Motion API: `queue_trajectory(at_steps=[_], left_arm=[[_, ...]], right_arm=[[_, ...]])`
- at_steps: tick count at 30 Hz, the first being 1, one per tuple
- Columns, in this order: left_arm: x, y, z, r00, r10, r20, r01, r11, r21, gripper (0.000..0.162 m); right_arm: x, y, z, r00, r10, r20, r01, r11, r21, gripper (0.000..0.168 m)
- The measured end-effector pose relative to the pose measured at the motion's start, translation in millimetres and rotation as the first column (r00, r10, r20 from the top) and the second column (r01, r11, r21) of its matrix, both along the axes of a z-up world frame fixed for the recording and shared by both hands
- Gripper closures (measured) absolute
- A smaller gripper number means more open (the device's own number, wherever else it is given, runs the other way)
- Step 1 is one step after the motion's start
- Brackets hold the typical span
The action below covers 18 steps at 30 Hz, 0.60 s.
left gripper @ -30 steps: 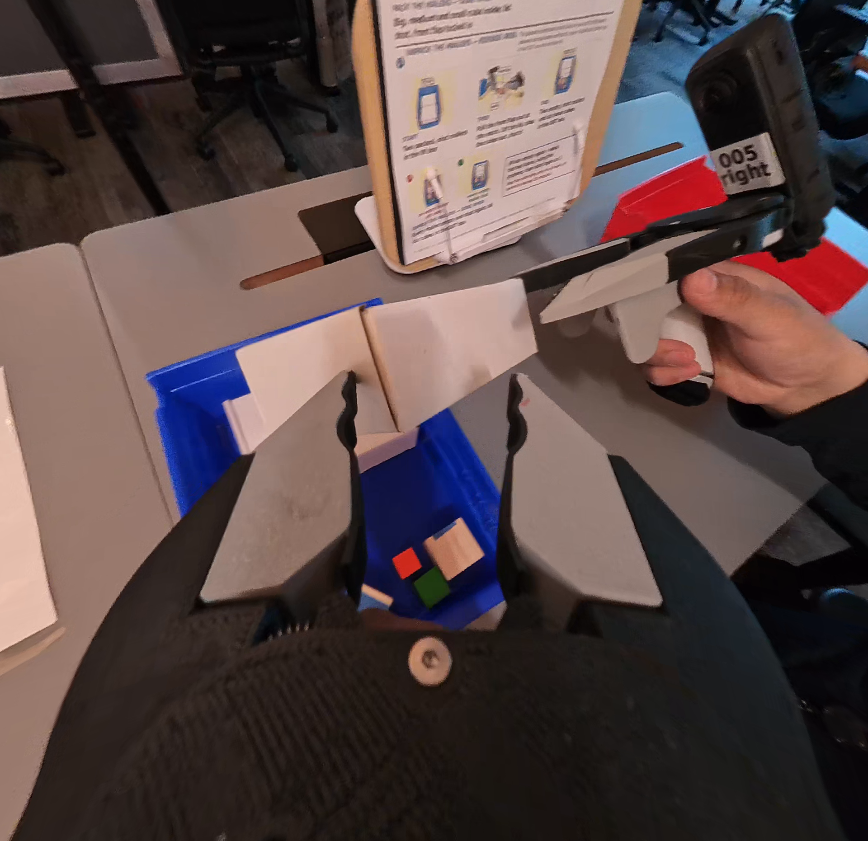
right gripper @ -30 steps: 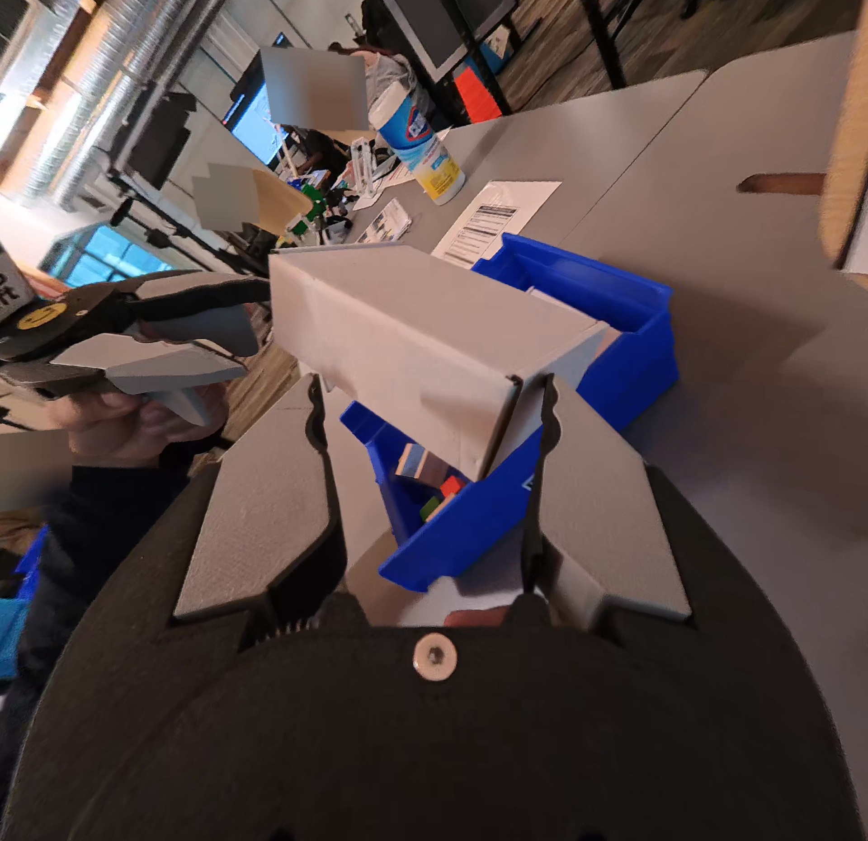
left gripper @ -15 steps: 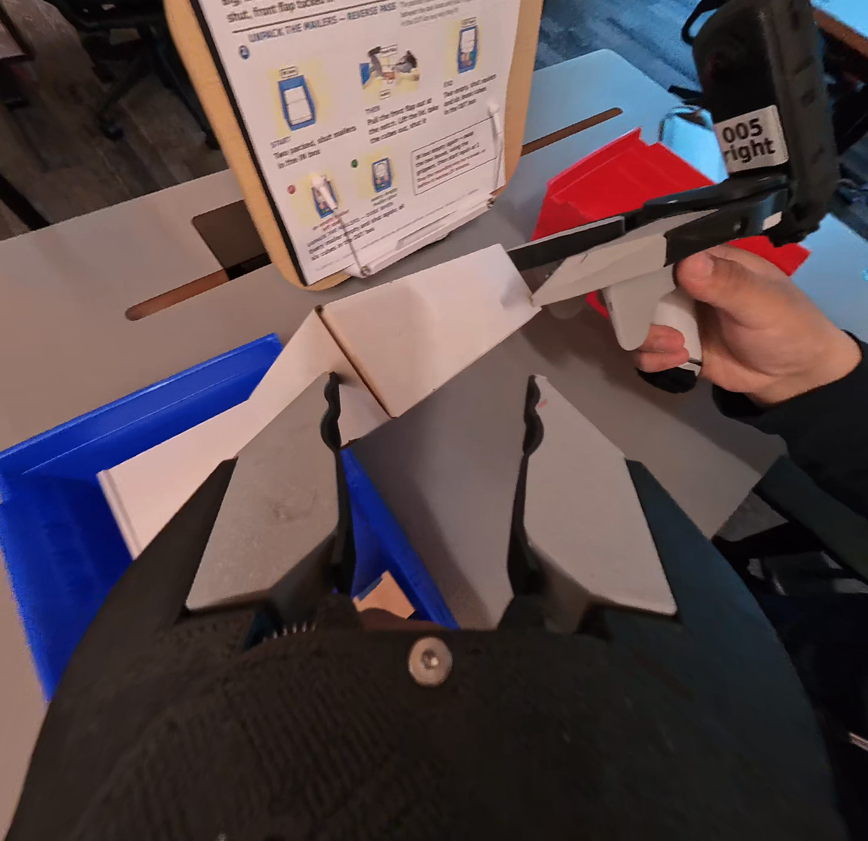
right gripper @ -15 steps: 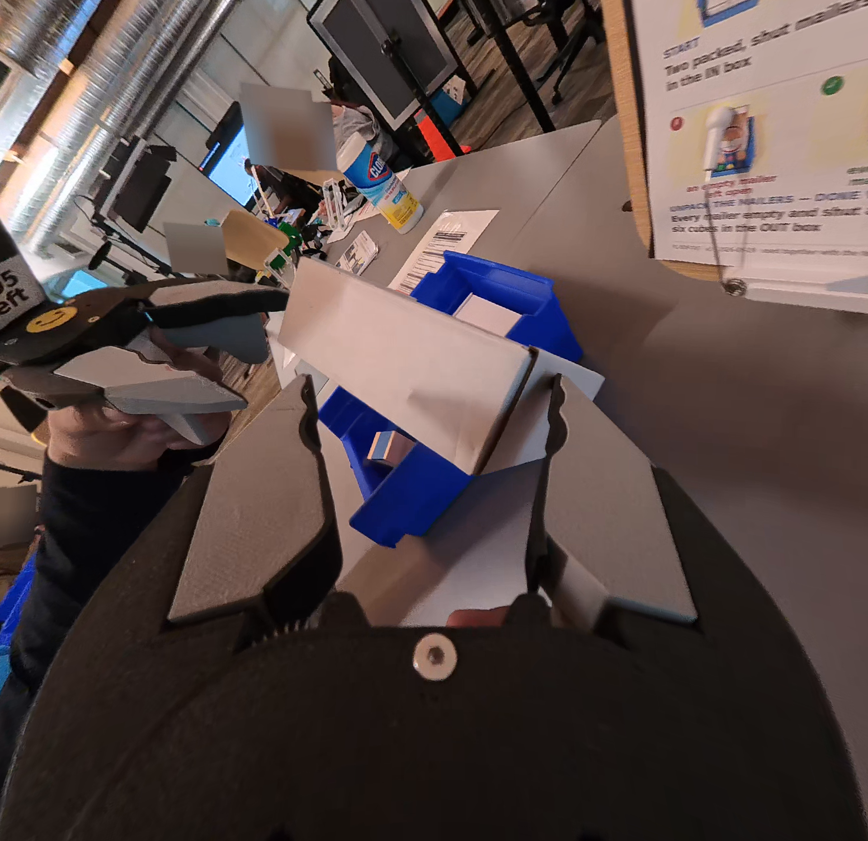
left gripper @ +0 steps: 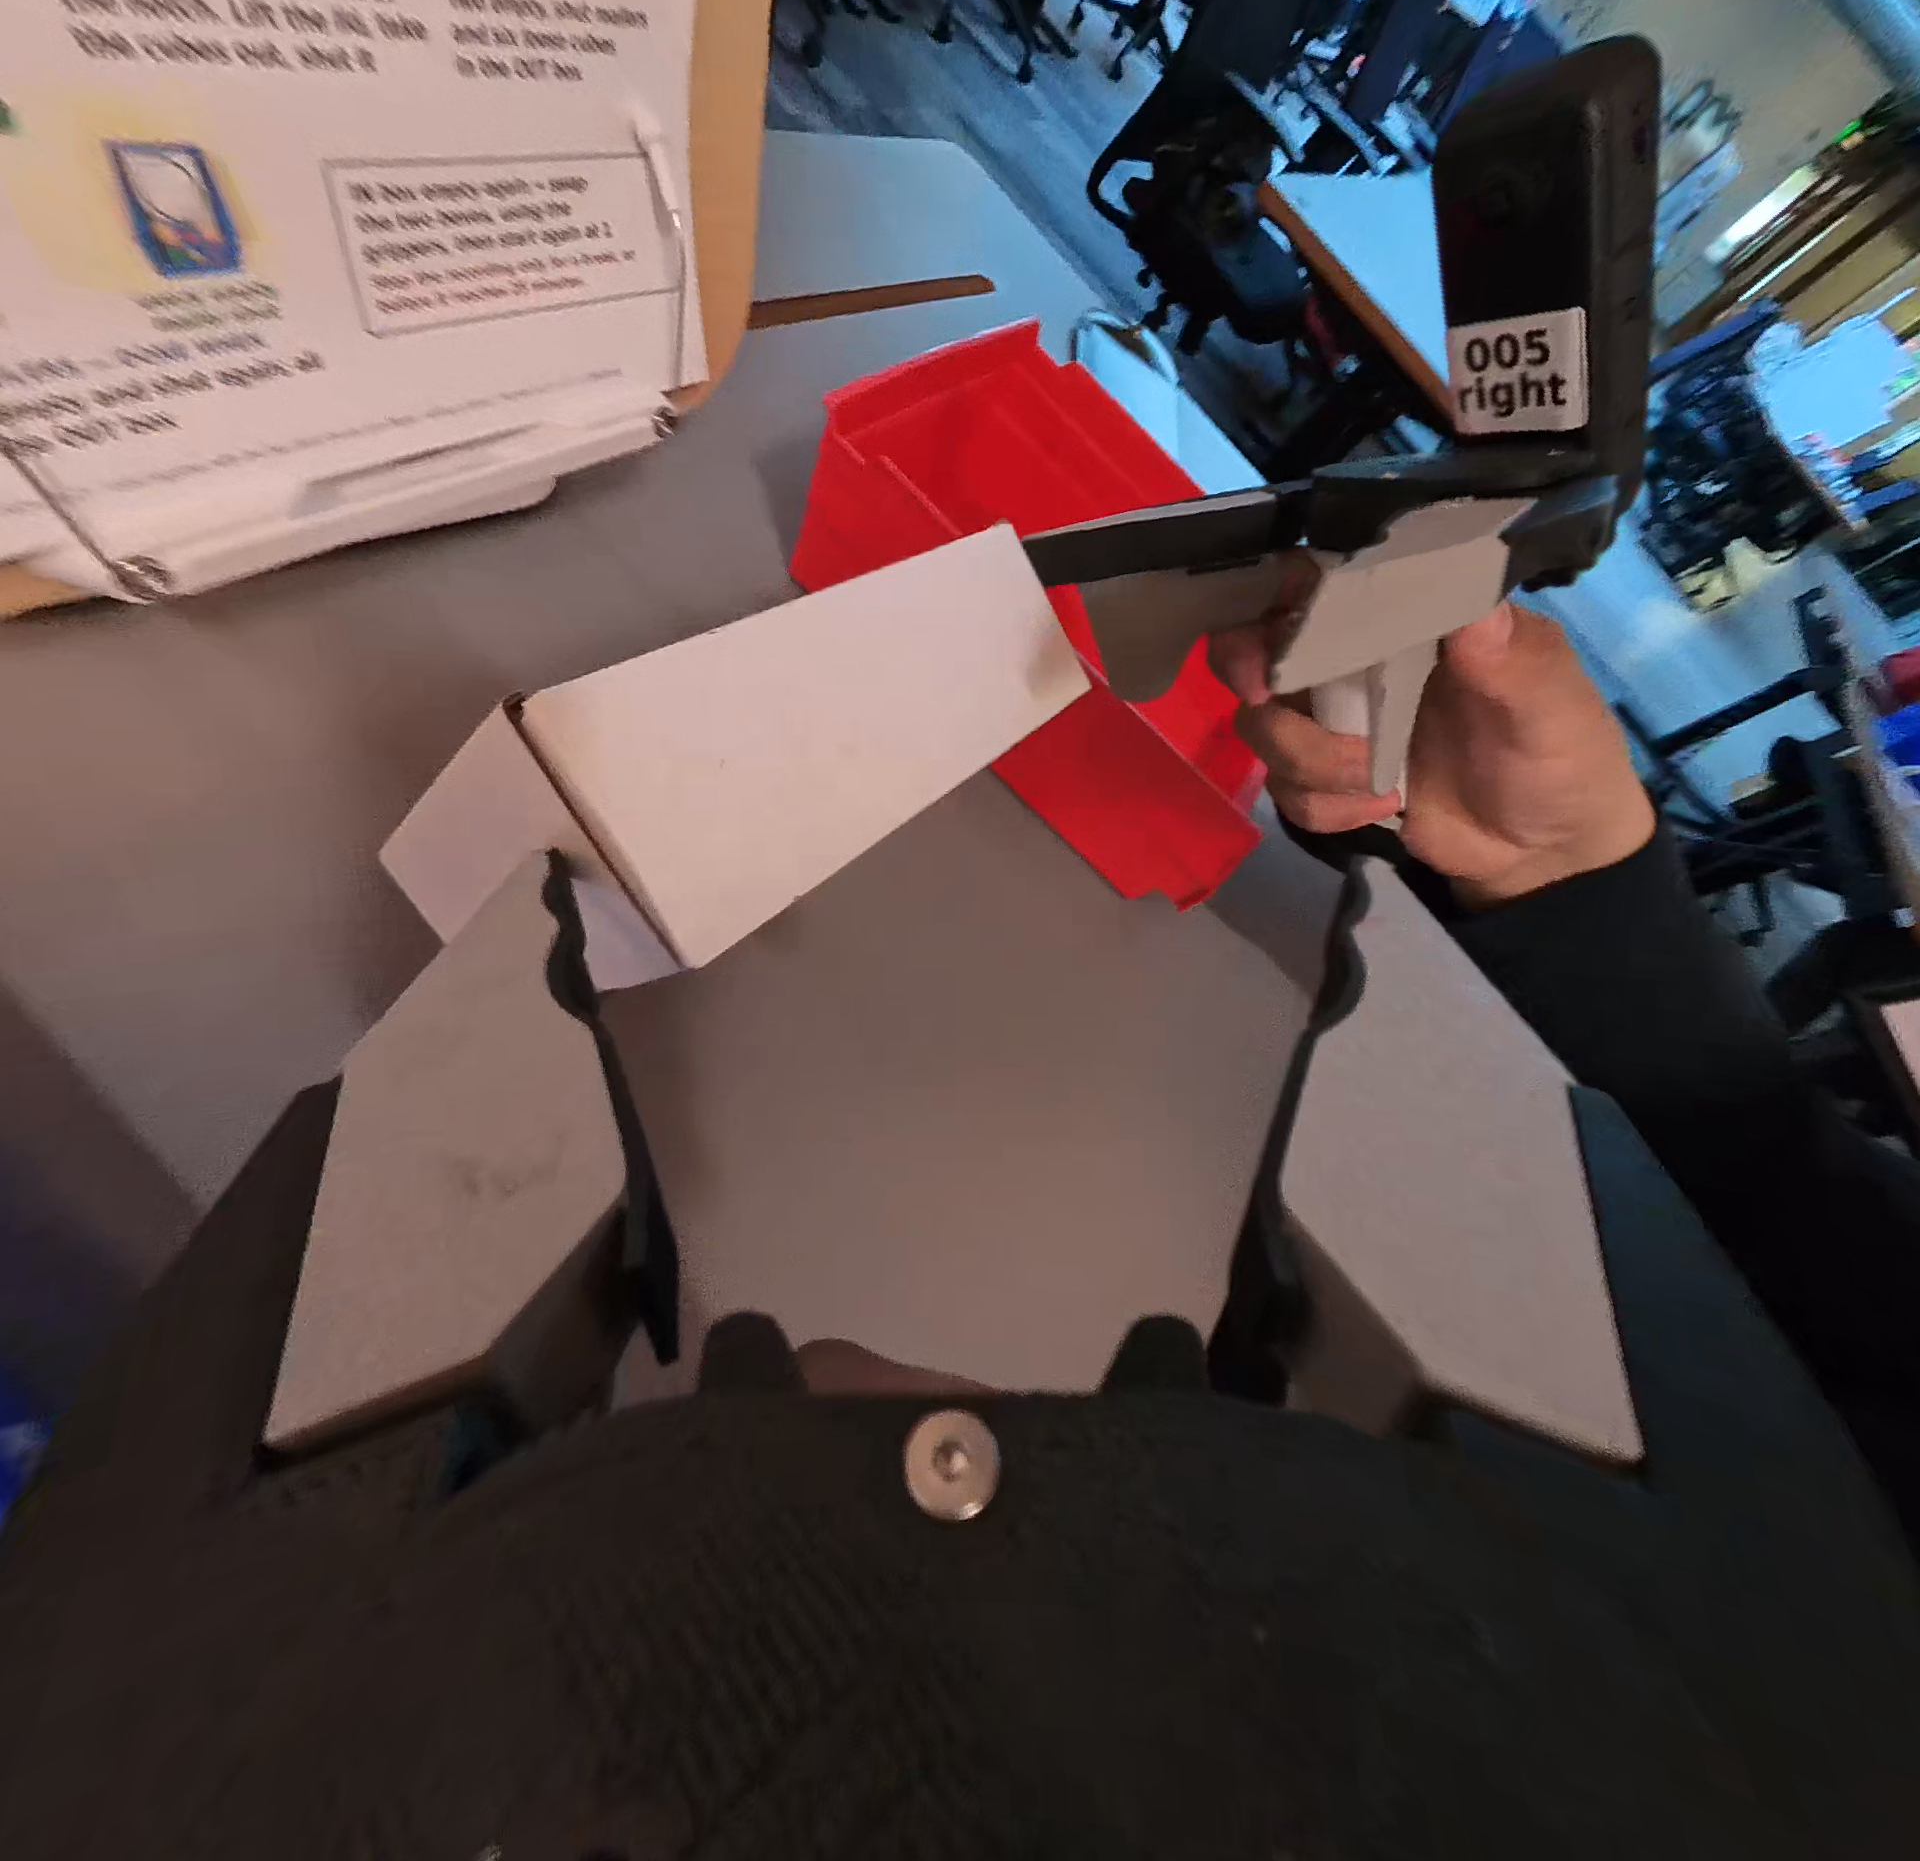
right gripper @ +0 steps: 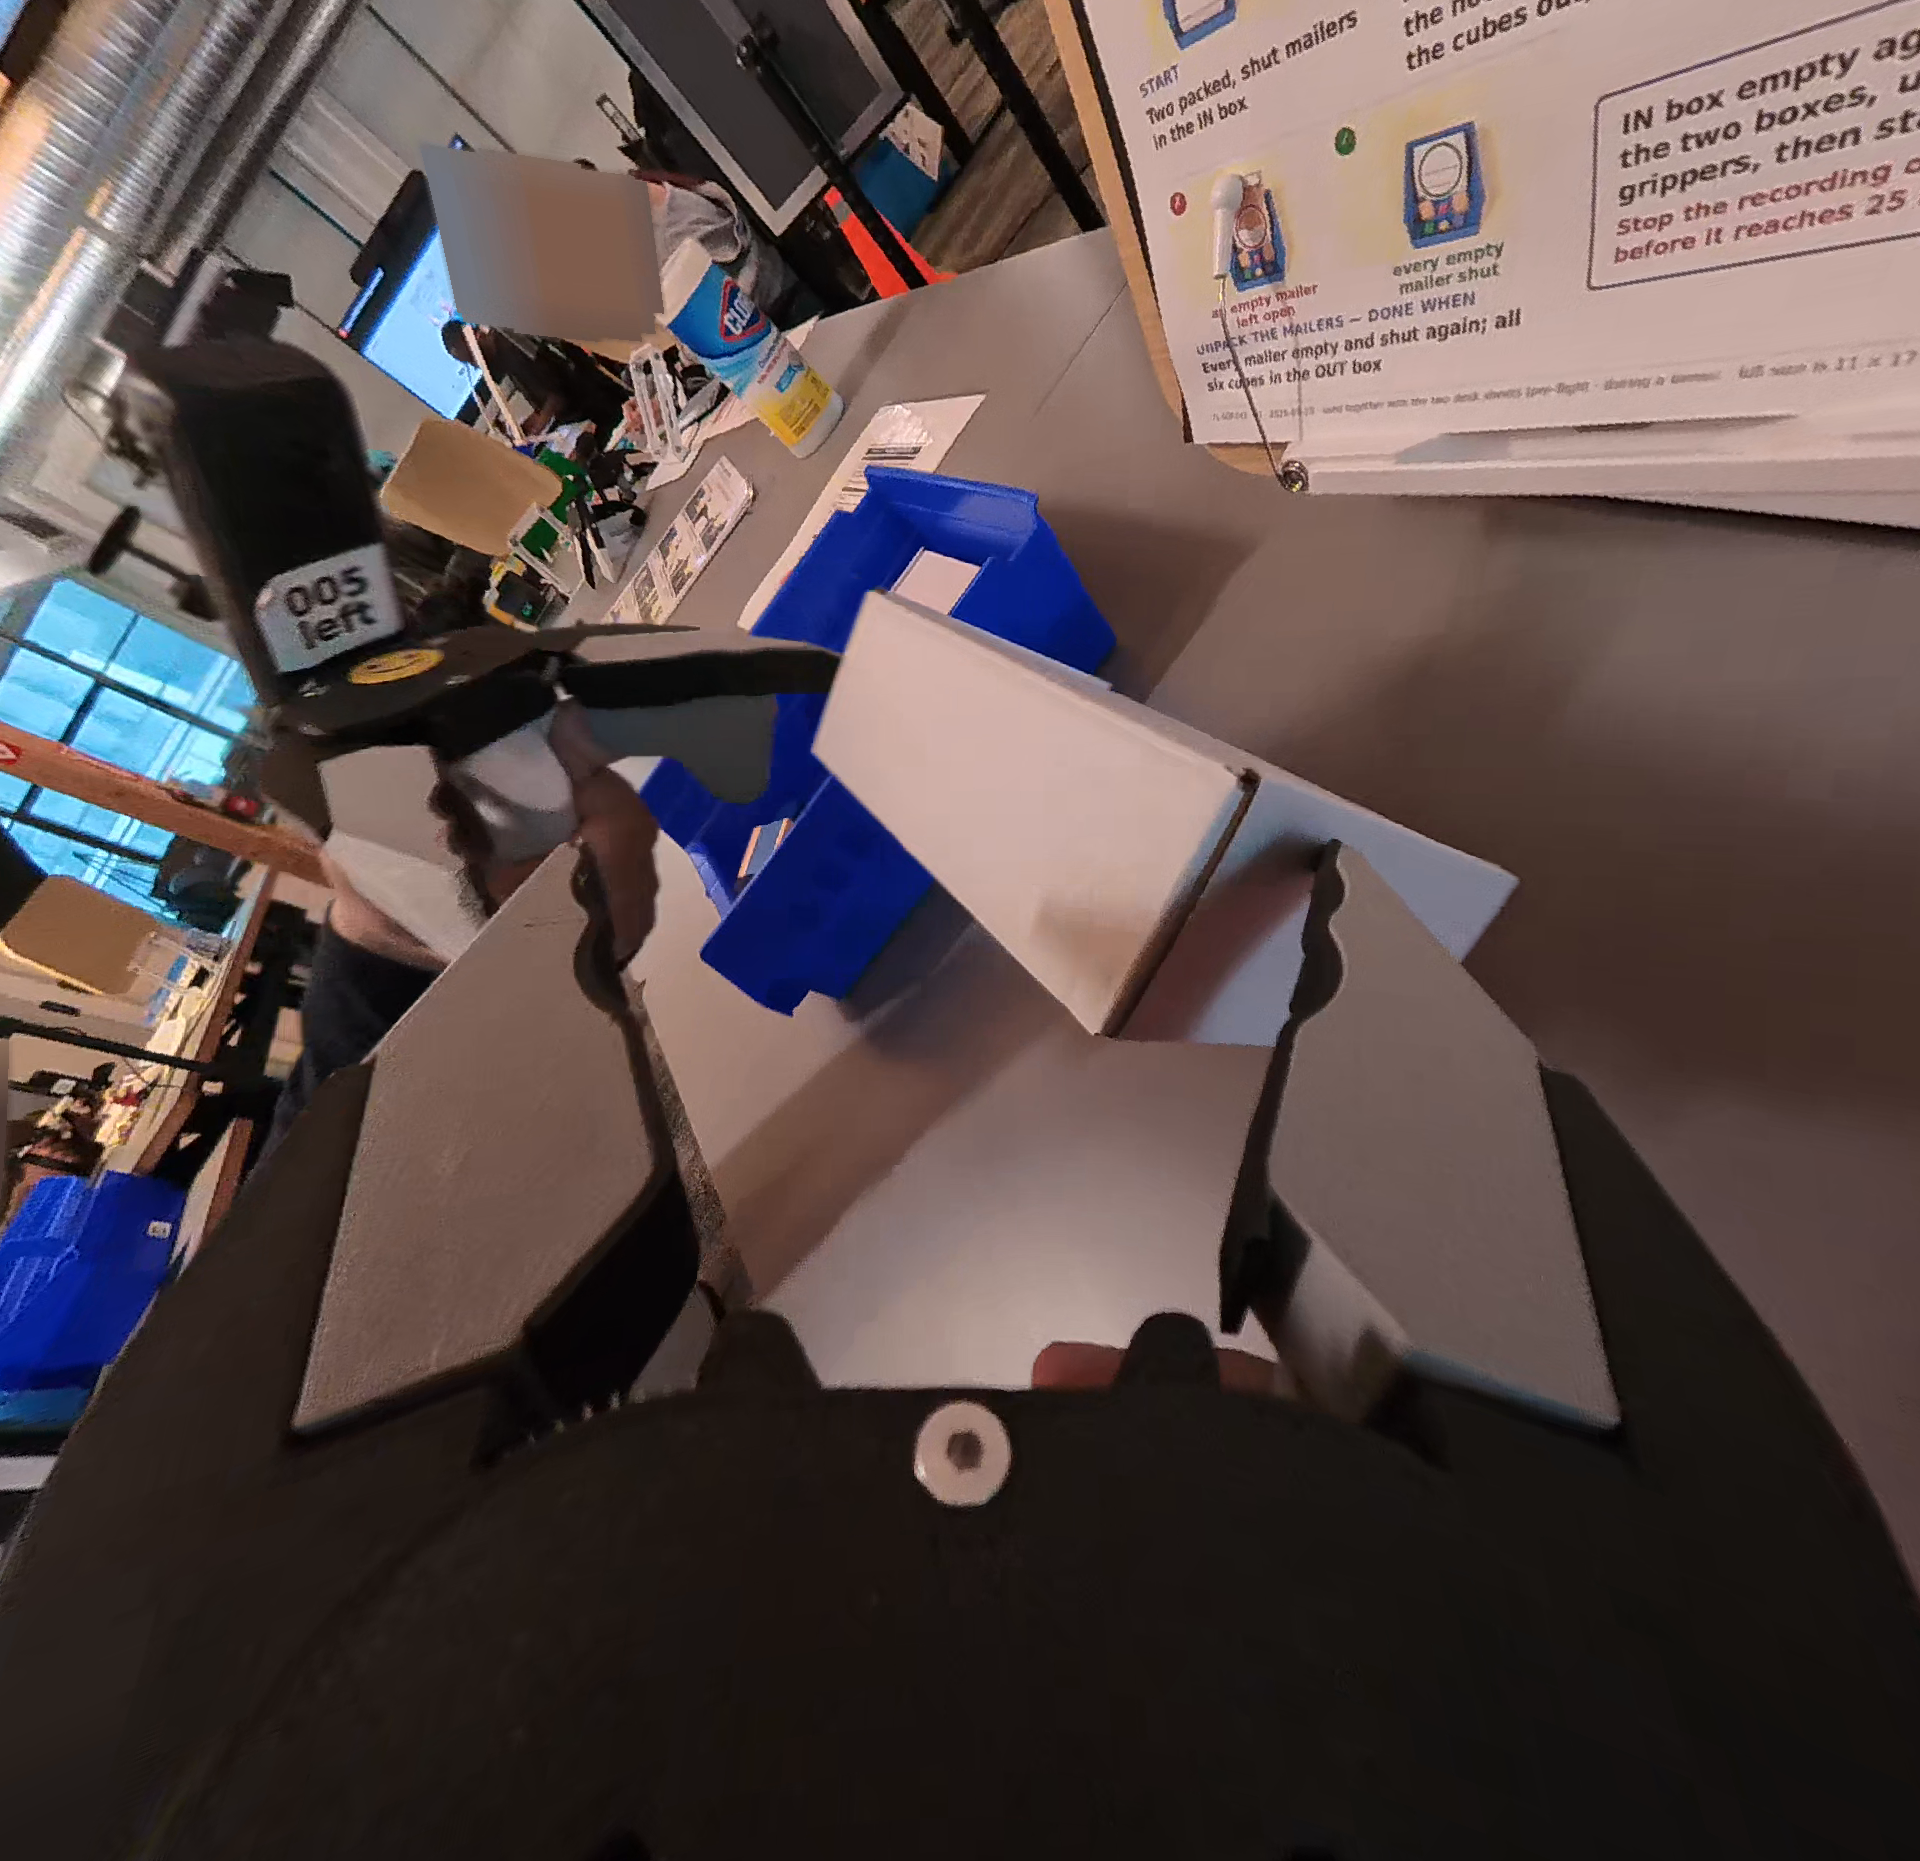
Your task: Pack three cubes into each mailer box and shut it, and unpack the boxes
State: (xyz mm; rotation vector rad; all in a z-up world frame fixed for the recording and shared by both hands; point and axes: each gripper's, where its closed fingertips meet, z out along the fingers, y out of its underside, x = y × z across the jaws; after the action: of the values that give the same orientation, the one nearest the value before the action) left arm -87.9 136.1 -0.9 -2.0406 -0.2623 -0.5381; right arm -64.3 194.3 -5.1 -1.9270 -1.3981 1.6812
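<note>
A white mailer box (left gripper: 790,751) hangs tilted in the air between the two grippers, its lid flap loose. My right gripper (right gripper: 956,861) holds it by one end, with a white panel of the box (right gripper: 1039,803) between its jaws; from the left wrist view this gripper (left gripper: 1060,585) sits at the box's far right end. My left gripper (left gripper: 951,871) is wide open, with its left fingertip (left gripper: 551,876) at the box's near corner. A cube (right gripper: 769,845) shows inside the blue bin (right gripper: 935,554).
A red bin (left gripper: 987,440) stands on the grey table just behind the mailer. The blue bin also holds a second white mailer (right gripper: 935,580). An instruction board (left gripper: 312,201) stands at the back. A wipes canister (right gripper: 769,367) and papers lie farther off.
The mailer has been carried from over the blue bin to the right, in front of the red bin. My left gripper's jaws have opened wider.
</note>
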Motion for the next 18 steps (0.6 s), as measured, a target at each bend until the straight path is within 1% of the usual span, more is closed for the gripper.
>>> queue_trajectory(at_steps=[4,6,8,10,12,14,17,18], left_arm=[[12,6,-13,0.993,-0.021,0.114,0.015,0.998,0.055,0.013],[18,4,-15,0.986,-0.037,0.160,0.021,0.995,0.102,0.012],[26,0,-16,0.985,-0.057,0.165,0.032,0.989,0.147,0.013],[35,-7,-21,0.990,-0.074,0.116,0.053,0.983,0.177,0.014],[49,-14,-34,0.994,-0.106,0.030,0.100,0.981,0.166,0.014],[63,-24,-56,0.989,-0.144,-0.040,0.148,0.981,0.125,0.014],[80,-38,-95,0.980,-0.184,-0.070,0.187,0.981,0.041,0.016],[82,-42,-100,0.981,-0.177,-0.077,0.182,0.982,0.057,0.022]], right_arm=[[20,-5,-6,0.999,0.034,-0.004,-0.034,0.999,0.016,0.029],[28,-9,-14,0.999,0.046,0.001,-0.046,0.998,0.032,0.026],[36,-13,-23,0.998,0.056,0.006,-0.057,0.997,0.050,0.023],[42,-17,-30,0.998,0.064,-0.002,-0.064,0.995,0.072,0.021],[49,-22,-40,0.998,0.063,-0.013,-0.061,0.990,0.130,0.021],[59,-29,-56,0.997,0.073,-0.010,-0.070,0.980,0.188,0.021],[78,-44,-86,0.995,0.103,0.013,-0.103,0.966,0.236,0.021],[84,-47,-92,0.995,0.098,-0.002,-0.094,0.961,0.259,0.030]])
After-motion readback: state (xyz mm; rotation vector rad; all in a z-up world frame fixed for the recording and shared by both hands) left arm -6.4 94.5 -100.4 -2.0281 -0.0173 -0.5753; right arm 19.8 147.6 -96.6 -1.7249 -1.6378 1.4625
